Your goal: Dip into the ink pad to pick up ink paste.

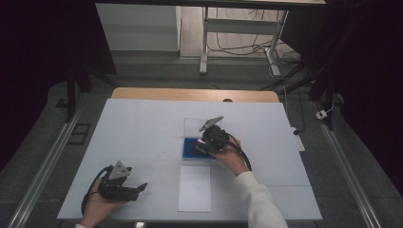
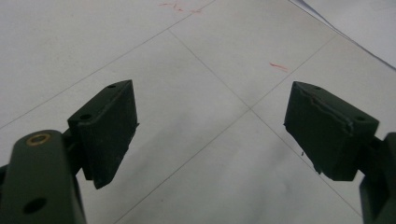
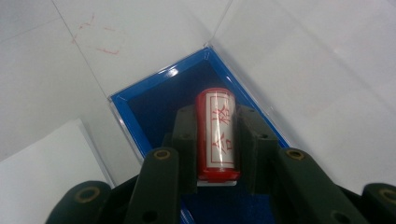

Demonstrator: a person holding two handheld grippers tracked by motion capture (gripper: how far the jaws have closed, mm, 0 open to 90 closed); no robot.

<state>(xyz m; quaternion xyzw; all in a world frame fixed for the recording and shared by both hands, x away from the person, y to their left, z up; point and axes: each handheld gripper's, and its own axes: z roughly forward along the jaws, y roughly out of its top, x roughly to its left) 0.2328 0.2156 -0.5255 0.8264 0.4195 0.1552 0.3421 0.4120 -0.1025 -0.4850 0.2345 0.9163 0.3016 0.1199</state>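
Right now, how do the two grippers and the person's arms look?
Both grippers are black. The left gripper and the right gripper each carry a grey three-cornered plate on top and trail a black cable. The jaw blocks are dark and chunky, with screw holes and brass-coloured pivot rings. The right arm wears a white sleeve.

Stamp [image 3: 215,135]: glossy red plastic, smooth white label; blue tray [image 3: 140,95]: matt dark lining, glossy clear plastic rim; gripper pads [image 2: 109,130]: matt black, rough-edged; table cover [image 1: 142,128]: smooth matt white; paper sheet [image 1: 195,188], near: matt.
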